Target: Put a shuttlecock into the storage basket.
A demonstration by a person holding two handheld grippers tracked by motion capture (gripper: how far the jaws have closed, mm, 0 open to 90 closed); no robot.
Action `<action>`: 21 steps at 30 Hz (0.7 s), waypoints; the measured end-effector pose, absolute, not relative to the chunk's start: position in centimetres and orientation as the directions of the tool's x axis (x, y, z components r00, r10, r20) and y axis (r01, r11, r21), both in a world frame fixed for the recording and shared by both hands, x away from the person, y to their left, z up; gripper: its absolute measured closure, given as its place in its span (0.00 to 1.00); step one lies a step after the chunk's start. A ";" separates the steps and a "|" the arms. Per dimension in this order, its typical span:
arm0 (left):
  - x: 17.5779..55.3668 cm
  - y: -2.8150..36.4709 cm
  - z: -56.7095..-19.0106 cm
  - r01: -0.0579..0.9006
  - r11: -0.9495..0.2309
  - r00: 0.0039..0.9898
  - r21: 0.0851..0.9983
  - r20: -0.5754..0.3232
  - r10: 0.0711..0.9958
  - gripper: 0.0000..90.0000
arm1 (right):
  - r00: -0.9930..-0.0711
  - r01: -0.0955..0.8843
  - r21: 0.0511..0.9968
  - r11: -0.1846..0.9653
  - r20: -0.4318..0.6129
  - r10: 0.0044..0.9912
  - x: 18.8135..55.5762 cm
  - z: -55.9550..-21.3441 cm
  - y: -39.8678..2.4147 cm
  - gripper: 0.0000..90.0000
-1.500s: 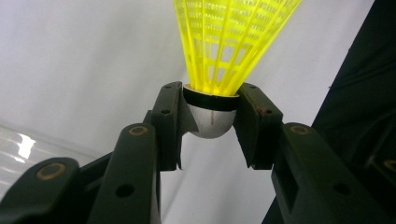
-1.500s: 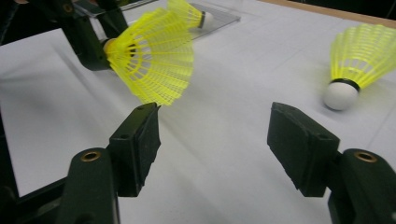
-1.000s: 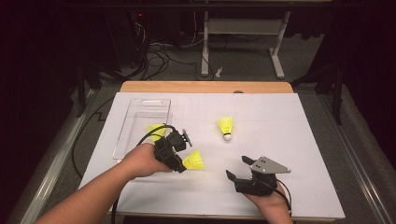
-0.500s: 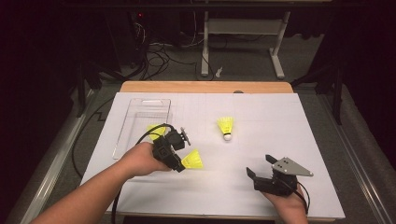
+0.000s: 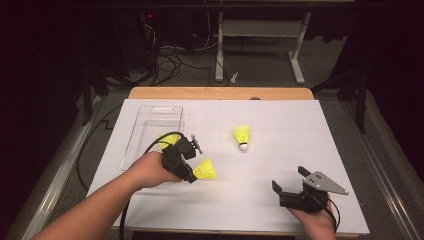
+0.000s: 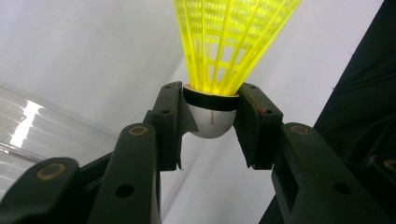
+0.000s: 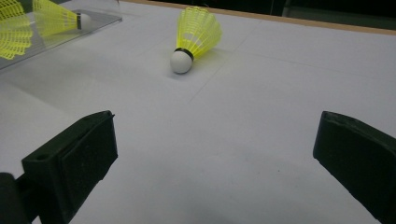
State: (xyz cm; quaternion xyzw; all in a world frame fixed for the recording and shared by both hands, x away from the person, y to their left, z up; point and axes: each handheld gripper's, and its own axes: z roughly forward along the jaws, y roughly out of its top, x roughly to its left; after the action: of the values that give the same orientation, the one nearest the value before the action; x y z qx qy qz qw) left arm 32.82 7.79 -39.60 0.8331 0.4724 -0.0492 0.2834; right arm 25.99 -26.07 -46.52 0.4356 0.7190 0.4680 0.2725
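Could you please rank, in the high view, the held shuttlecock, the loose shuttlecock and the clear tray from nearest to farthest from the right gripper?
From the right gripper, open at the table's near right:
1. Loose shuttlecock, lying mid-table, up and to the left.
2. Held shuttlecock, in the left gripper, farther left; nearly as close as the first.
3. Clear tray, at the far left.

High view looks down from above; both claw views sit close, sharing the white table [image 5: 280, 125]
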 end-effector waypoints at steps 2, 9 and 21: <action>32.9 7.8 -39.5 0.819 -0.387 0.543 0.425 -0.354 0.761 0.71 | -0.469 0.369 0.911 0.186 0.010 0.883 26.0 -46.5 -26.0 0.00; 33.1 8.1 -39.1 0.829 -0.370 0.529 0.418 -0.374 0.762 0.71 | -0.473 0.364 0.911 0.197 -0.001 0.881 25.9 -46.5 -25.9 0.00; 33.5 8.9 -37.4 0.844 -0.351 0.505 0.406 -0.377 0.776 0.71 | -0.477 0.380 0.904 0.196 0.010 0.879 25.9 -46.7 -25.8 0.00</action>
State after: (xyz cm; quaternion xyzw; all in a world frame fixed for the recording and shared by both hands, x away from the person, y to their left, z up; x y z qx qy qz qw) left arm 33.46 8.85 -37.42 0.8199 0.4940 -0.0595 0.2833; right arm 25.87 -25.76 -46.72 0.4342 0.7248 0.4619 0.2697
